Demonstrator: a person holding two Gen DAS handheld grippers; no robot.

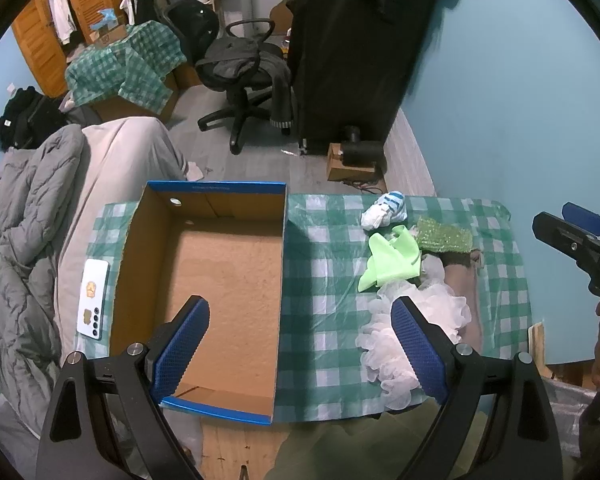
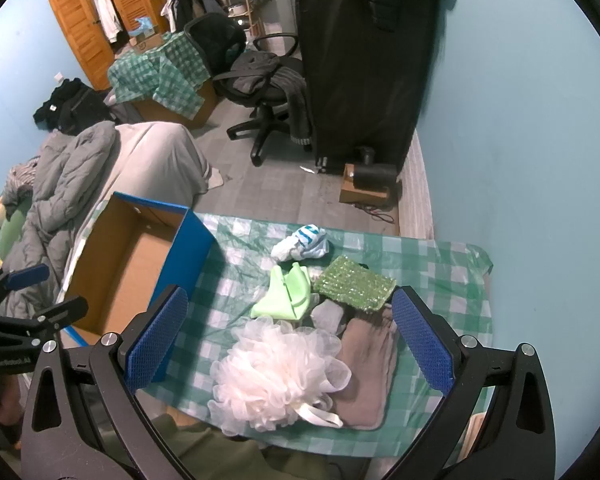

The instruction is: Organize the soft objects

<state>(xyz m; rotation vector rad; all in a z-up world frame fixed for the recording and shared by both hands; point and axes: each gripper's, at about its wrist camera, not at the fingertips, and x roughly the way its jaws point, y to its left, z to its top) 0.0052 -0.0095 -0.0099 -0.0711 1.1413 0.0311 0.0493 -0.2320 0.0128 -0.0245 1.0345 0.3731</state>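
While white mesh loofah (image 2: 276, 376) is lying between right gripper (image 2: 290, 350) fingers (jaws gaping wide, gripping nothing), brown cloth (image 2: 370, 364) is touching it rightward, green items beyond. Left gripper (image 1: 300, 350) is hovering wide open, holding nothing, over cardboard box (image 1: 204, 216) edge; loofah beside its right finger.

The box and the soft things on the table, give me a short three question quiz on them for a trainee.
1. True or false: the box holds nothing.
2. Which lies nearest the table's front edge: A) loofah B) sock C) green pad?
3. Are the left gripper and right gripper open or shut?

Key: 1 true; 2 A; 3 both open, holding nothing.
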